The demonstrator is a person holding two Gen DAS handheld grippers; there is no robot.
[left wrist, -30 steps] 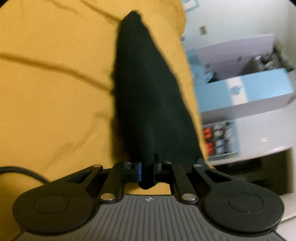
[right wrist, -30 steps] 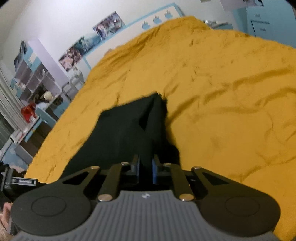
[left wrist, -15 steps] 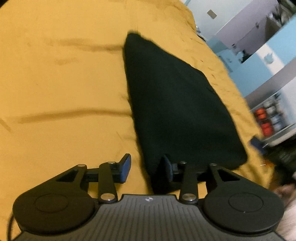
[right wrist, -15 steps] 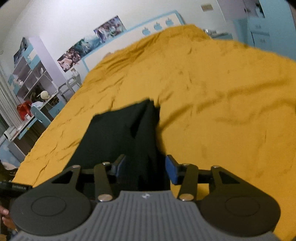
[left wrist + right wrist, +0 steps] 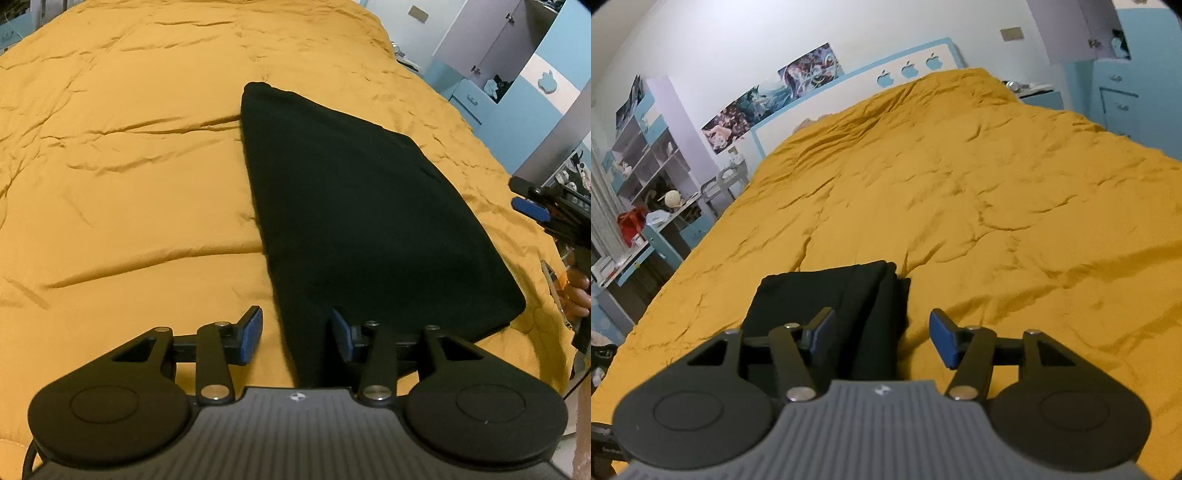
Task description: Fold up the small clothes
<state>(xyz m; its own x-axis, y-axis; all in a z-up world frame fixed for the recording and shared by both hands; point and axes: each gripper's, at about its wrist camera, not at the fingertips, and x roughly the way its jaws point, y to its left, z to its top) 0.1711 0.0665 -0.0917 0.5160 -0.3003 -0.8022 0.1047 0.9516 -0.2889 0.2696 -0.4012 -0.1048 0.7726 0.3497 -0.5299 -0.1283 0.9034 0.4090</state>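
On wrinkled mustard-yellow bedspread (image 5: pixel 129 184): folded black cloth garment (image 5: pixel 354 206) lies flat. Left gripper (image 5: pixel 295 332), right gripper (image 5: pixel 882 336) both spread wide, empty; one second ago both clamped garment, lifted.

Black garment's (image 5: pixel 827 295) near edge behind tool

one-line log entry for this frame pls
left claw: open, over garment edge | right claw: open | garment: black, folded, flat on bedspread | grasp: none
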